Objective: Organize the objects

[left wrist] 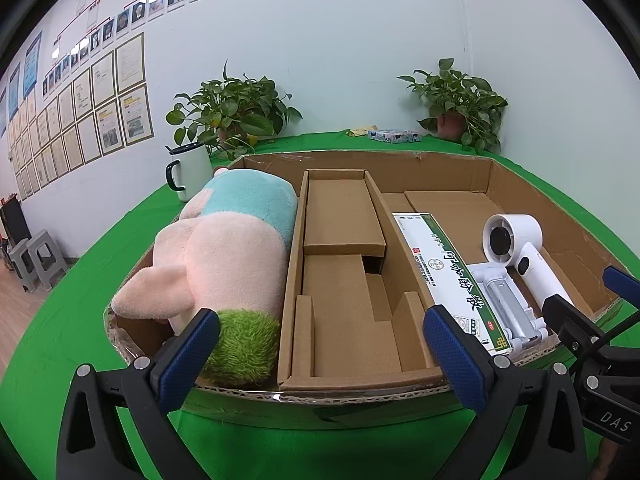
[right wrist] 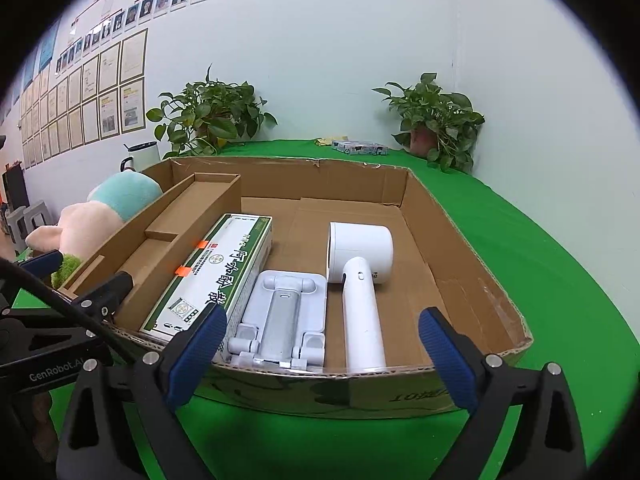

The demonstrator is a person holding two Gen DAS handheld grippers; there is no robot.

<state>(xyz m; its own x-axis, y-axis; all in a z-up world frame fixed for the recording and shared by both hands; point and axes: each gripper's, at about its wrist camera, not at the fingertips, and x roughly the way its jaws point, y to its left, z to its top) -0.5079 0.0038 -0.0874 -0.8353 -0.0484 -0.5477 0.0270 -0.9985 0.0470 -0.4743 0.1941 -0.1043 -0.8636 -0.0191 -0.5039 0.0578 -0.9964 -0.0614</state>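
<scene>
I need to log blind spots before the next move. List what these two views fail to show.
- Plush toy: its near end is behind the left gripper in the left wrist view, and the cardboard insert cuts it off in the right wrist view.
- Mug: mostly hidden by the cardboard box wall, right wrist view.
- Medicine box: small print too small to read.
- Folding stand: partly behind the right gripper, seen at the left wrist view's edge.
</scene>
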